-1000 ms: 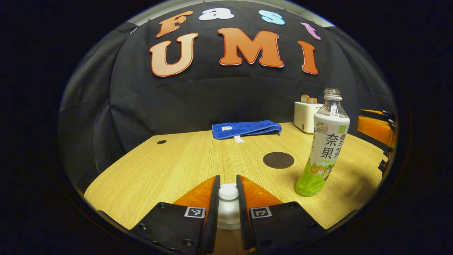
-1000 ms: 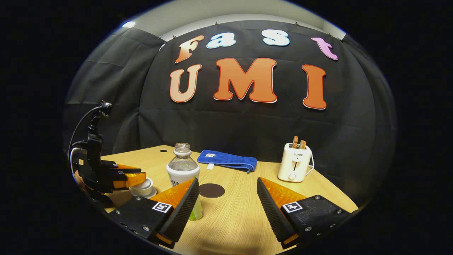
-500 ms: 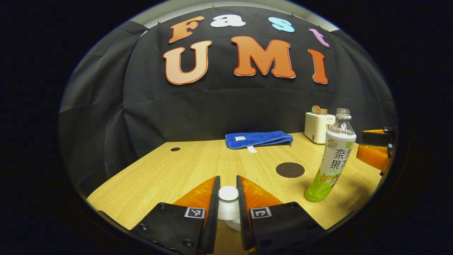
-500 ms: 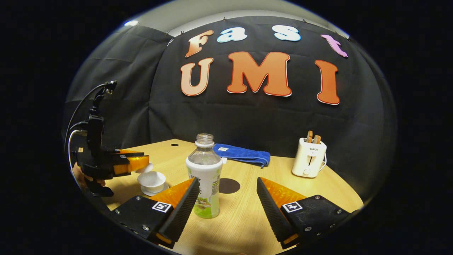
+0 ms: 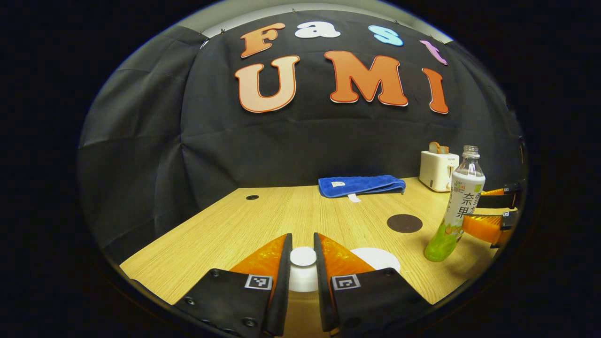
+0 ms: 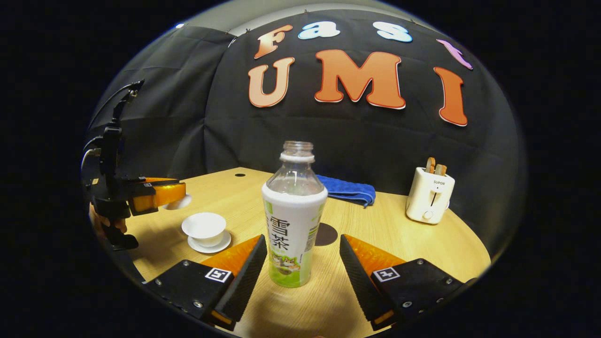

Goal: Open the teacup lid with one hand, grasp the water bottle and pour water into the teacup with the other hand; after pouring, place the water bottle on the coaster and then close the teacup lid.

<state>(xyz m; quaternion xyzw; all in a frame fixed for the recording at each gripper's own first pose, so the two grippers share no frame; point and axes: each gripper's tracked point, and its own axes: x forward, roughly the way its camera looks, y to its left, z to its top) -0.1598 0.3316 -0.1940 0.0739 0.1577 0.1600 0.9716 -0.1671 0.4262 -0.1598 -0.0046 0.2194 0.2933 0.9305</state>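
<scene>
Left gripper (image 5: 303, 263) clamps teacup lid (image 5: 303, 257), lifted left of teacup (image 6: 204, 227). Right gripper (image 6: 303, 263) spread, straddling water bottle (image 6: 293, 216); next: close, lift, pour.

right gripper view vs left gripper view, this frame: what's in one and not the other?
Right gripper view: the open teacup on its saucer, and the left gripper off to the side holding the lid up off the cup.

Left gripper view: the lid up close, clamped between that gripper's own fingers.

Both: the uncapped water bottle upright between the right gripper's open fingers, not yet gripped; the dark coaster; blue towel; toaster; wooden table.
</scene>
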